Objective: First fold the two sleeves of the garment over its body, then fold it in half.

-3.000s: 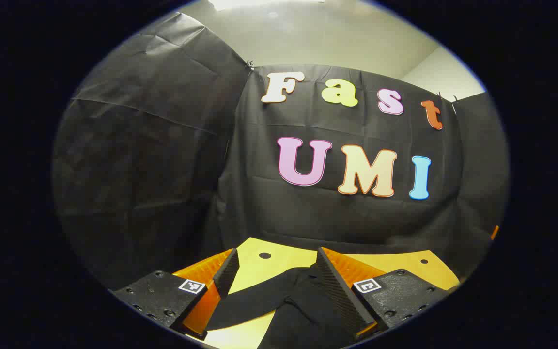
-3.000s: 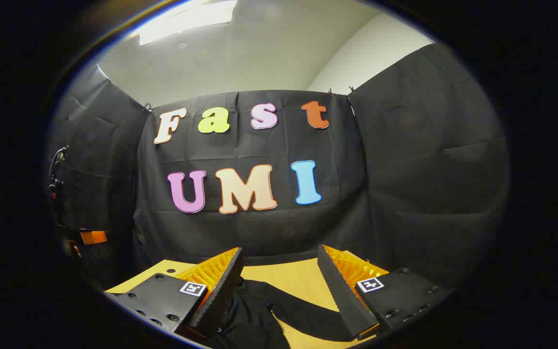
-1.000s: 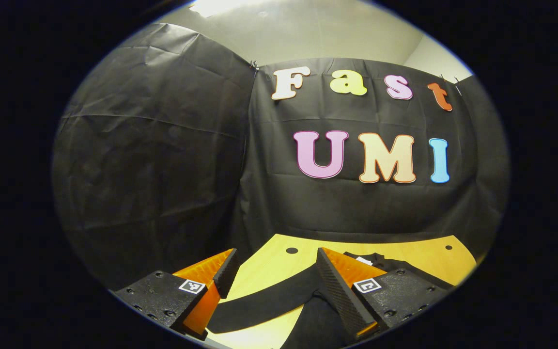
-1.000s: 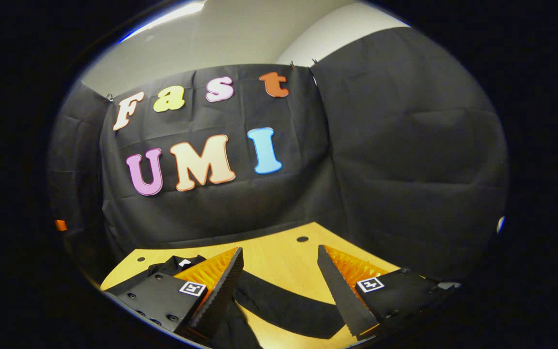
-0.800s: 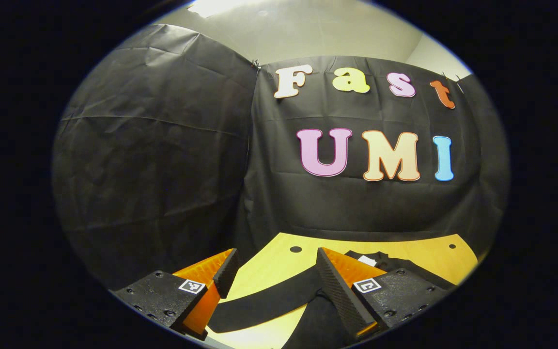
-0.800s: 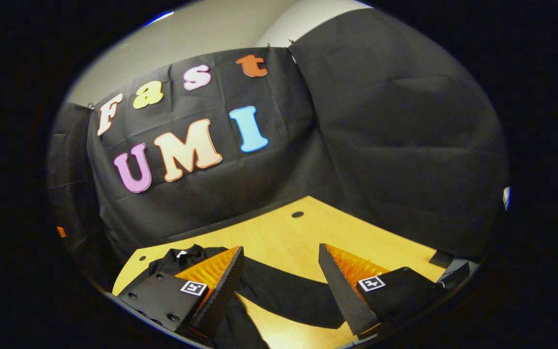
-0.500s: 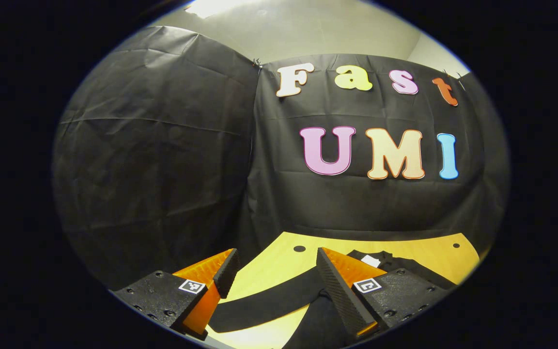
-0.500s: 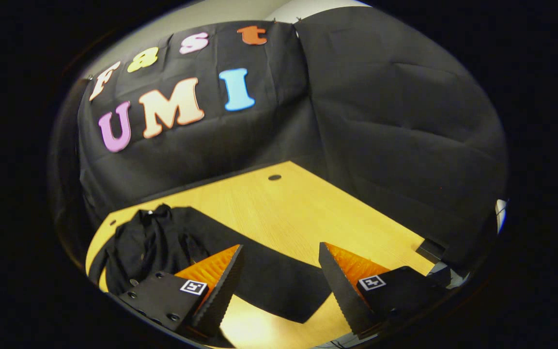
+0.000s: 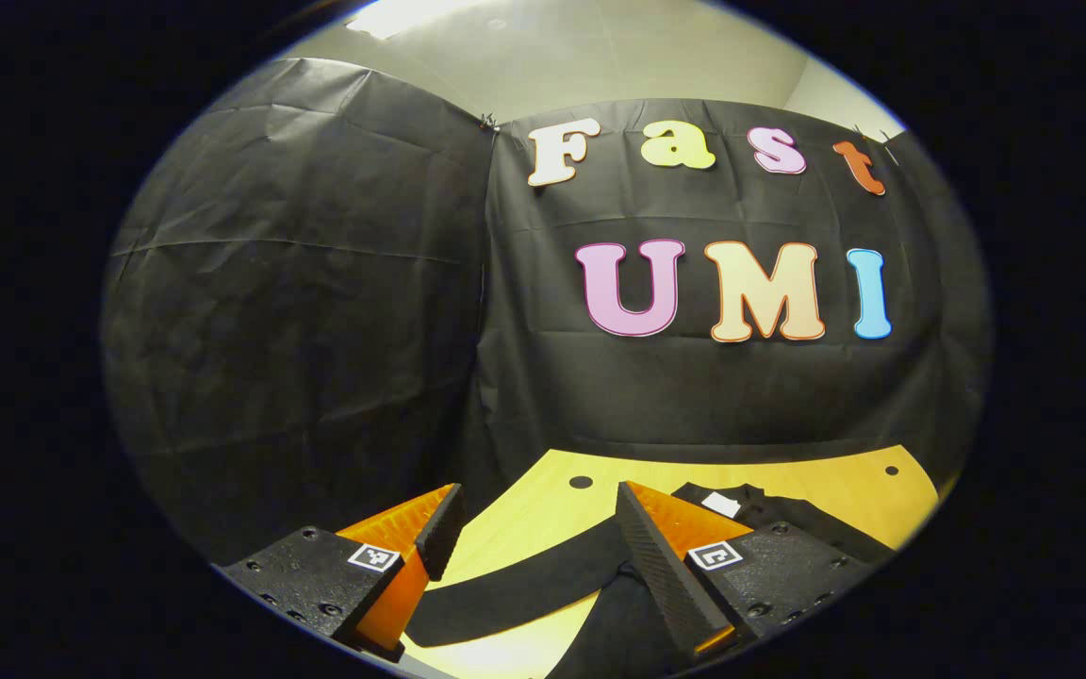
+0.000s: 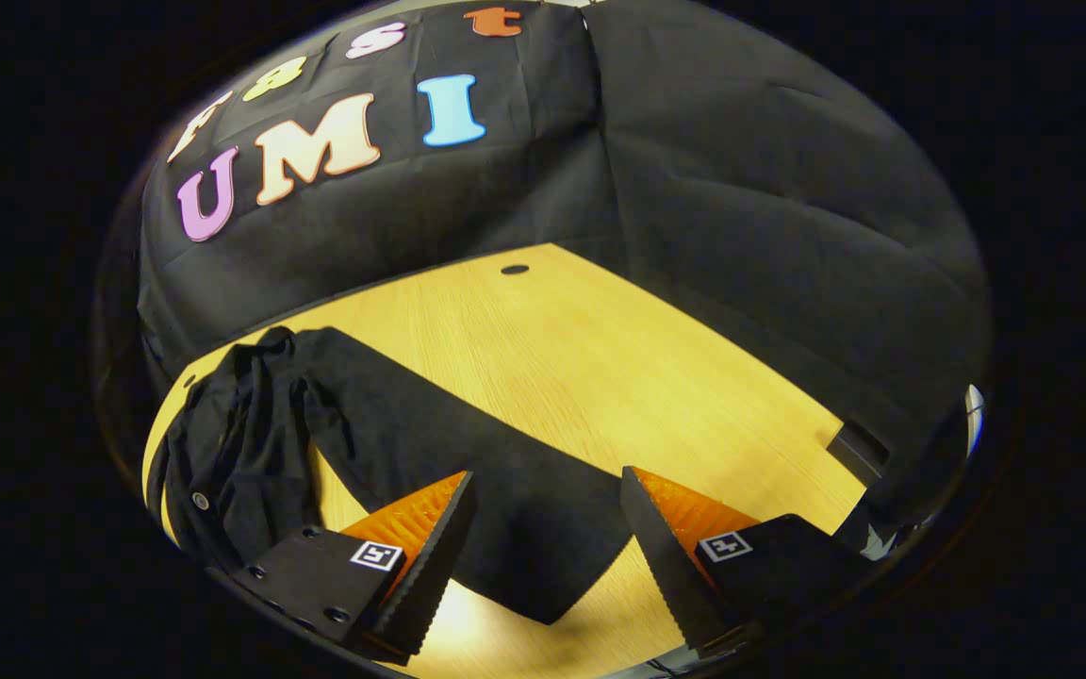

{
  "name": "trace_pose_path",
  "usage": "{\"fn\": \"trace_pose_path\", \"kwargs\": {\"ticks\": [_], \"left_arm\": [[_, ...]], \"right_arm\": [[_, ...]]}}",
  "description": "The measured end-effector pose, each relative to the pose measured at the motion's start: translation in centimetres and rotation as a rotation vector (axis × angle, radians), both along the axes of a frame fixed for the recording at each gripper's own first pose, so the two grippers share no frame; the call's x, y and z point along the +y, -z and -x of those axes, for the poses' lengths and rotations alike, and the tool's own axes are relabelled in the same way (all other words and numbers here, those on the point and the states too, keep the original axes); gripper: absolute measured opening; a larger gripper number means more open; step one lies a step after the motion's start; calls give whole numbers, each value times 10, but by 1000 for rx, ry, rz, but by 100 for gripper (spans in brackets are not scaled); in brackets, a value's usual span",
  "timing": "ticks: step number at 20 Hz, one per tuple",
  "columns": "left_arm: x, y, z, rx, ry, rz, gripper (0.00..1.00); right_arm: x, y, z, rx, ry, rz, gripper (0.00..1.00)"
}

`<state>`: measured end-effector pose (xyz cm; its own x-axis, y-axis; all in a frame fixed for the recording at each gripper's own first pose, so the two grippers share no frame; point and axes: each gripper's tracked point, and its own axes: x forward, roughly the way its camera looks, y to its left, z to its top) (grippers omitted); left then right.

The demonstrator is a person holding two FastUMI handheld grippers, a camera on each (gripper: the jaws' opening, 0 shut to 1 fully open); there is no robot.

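Above table (image 10: 600, 349) | right tongs (image 10: 543, 514) apart over garment (image 10: 392, 434) sleeve | left tongs (image 9: 534, 528) apart, seemingly level

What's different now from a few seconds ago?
The right gripper has tipped down toward the table, so its sleeve now lies between its open fingers. The left gripper barely shifted, open over the other sleeve. Nothing was grasped; the garment stayed put.

The left gripper (image 9: 535, 528) was held nearly level, its 2 fingers spread wide apart with nothing pressed between them. The right gripper (image 10: 548, 523) was pitched downward and rolled to one side, its 2 fingers (image 10: 425, 556) likewise spread wide and closing on nothing.
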<state>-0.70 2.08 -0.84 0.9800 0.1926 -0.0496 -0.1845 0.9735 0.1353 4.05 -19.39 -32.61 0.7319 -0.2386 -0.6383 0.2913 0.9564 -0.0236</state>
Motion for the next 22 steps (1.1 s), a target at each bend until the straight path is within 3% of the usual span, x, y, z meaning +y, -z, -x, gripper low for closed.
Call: {"fn": "trace_pose_path", "kwargs": {"ticks": [9,12,13,14,16,18,20,21,22], "left_arm": [[-2,-1,2,-6,-14,1,95],[-1,1,3,-7,-16,8,96],[0,0,4,-7,-18,11,96],[1,1,5,-8,-22,15,96],[5,-1,6,-13,-33,18,96],[11,0,8,-16,-43,21,96],[14,1,10,-13,-46,42,95],[16,2,10,-10,-49,56,95],[18,5,11,-8,-54,68,96]], "right_arm": [[-11,28,5,57,9,-25,98],[-12,31,5,60,-13,20,98],[-12,32,6,59,-23,44,92],[-13,33,7,46,-22,54,99],[-11,33,5,17,11,37,98],[-17,33,7,9,39,39,93],[-15,34,4,0,51,28,69],[-10,34,3,-1,38,19,64],[-6,34,2,-5,31,13,51]]}}
